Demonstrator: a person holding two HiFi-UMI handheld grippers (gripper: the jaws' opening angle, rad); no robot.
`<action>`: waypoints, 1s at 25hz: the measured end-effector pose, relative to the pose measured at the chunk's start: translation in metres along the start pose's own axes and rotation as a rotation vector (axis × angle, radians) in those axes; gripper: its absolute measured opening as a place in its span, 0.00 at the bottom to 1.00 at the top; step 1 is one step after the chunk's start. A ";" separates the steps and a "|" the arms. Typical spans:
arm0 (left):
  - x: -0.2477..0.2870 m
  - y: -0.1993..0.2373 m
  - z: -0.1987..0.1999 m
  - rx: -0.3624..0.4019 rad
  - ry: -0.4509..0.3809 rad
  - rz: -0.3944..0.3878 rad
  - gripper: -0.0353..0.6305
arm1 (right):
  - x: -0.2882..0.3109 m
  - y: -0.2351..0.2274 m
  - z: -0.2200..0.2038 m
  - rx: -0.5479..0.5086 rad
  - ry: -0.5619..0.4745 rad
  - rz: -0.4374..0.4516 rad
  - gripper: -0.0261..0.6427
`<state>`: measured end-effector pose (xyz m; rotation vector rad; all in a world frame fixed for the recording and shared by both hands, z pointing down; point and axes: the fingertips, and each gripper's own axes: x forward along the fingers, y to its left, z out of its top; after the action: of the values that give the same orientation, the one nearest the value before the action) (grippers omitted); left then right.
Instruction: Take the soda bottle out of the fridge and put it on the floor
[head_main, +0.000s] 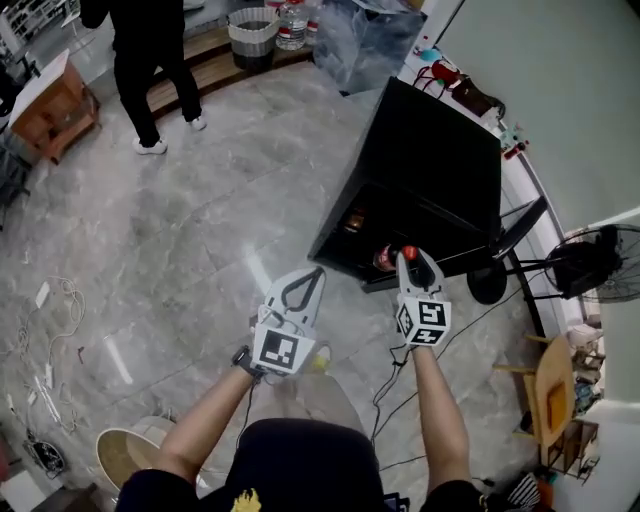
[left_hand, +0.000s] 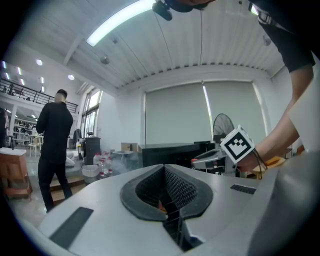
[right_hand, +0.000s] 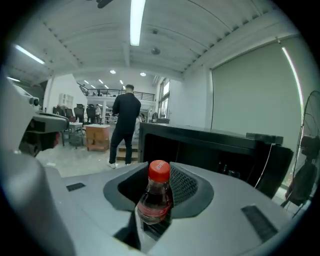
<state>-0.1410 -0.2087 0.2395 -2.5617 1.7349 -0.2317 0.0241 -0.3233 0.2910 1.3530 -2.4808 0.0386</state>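
Observation:
A small soda bottle (right_hand: 156, 197) with a red cap and dark drink sits between the jaws of my right gripper (right_hand: 157, 212), which is shut on its body. In the head view the right gripper (head_main: 410, 258) holds the bottle (head_main: 390, 259) just in front of the low black fridge (head_main: 430, 170), at its open front. The fridge door (head_main: 522, 228) stands swung out to the right. My left gripper (head_main: 312, 275) hovers over the floor left of the fridge opening, shut, with nothing clearly held. In the left gripper view its jaws (left_hand: 167, 207) meet at the tips.
A person in black (head_main: 150, 60) stands at the far side of the marble floor (head_main: 200, 230). A standing fan (head_main: 600, 262) and a wooden chair (head_main: 555, 395) are to the right. Cables (head_main: 50, 340) lie at the left; a wooden crate (head_main: 55, 105) and a basket (head_main: 252, 35) stand far off.

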 end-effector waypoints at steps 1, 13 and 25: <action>-0.007 0.002 0.002 0.005 -0.012 0.006 0.08 | -0.010 0.010 0.002 0.004 0.004 0.007 0.22; -0.059 -0.010 0.017 0.002 -0.054 0.000 0.08 | -0.107 0.093 0.038 -0.017 -0.050 0.056 0.22; -0.060 -0.127 0.042 0.055 0.023 0.118 0.08 | -0.195 0.042 0.013 -0.057 -0.062 0.214 0.22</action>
<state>-0.0398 -0.1076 0.2066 -2.4185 1.8529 -0.2999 0.0844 -0.1434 0.2283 1.0776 -2.6466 -0.0260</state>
